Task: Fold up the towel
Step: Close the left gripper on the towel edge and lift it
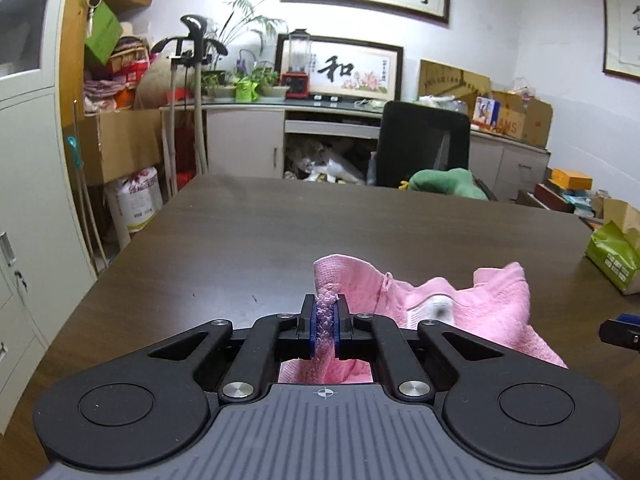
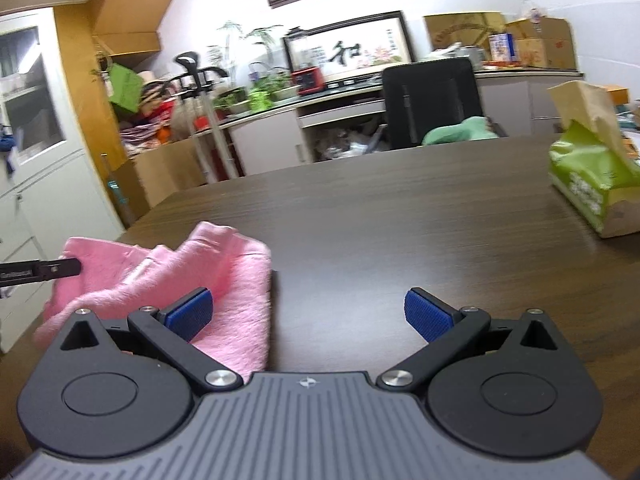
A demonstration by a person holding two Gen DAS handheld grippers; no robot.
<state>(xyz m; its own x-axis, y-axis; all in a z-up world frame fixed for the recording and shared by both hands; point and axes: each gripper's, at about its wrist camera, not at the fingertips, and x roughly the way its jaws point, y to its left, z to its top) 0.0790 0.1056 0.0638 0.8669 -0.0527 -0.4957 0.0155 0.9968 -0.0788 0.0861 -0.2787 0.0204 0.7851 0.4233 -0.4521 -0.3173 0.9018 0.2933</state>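
Note:
A crumpled pink towel (image 1: pixel 452 304) lies on the dark wooden table (image 1: pixel 260 240). My left gripper (image 1: pixel 325 314) is shut on a bunched edge of the towel, lifting it a little; a white label shows on the cloth to its right. In the right wrist view the towel (image 2: pixel 232 280) lies at the lower left, and the left gripper's tip (image 2: pixel 60 269) pinches its far left corner. My right gripper (image 2: pixel 308 314) is open wide and empty just above the table, its left pad over the towel's near right part. Its tip shows in the left wrist view (image 1: pixel 618 330).
A green tissue pack (image 2: pixel 588 176) stands at the table's right edge, also in the left wrist view (image 1: pixel 612 256). A black office chair (image 1: pixel 424 144) with a green cushion sits behind the far edge. Cabinets and boxes line the walls.

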